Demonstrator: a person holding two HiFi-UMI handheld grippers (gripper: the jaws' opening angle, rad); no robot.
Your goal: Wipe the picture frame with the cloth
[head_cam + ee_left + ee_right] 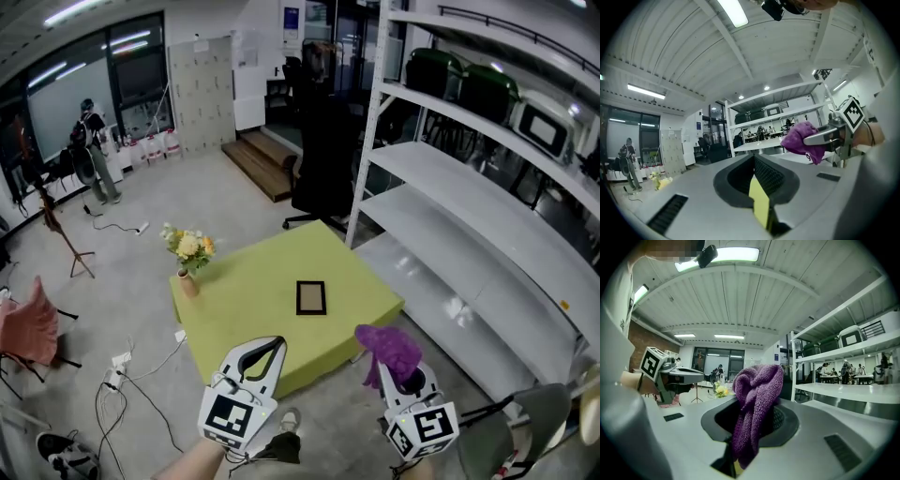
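Purple cloth [389,349] sits pinched in the right gripper [405,378]. The left gripper [277,345] is closed and empty. The picture frame [310,297] lies on the table [244,309], untouched. Next, the cloth should go down onto it.

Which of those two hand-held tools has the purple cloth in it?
The right tool, at the head view's right: a purple cloth bunches between its jaws. The left tool holds nothing.

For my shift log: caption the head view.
Approach: purple cloth in right gripper, left gripper empty, picture frame ahead on green table.
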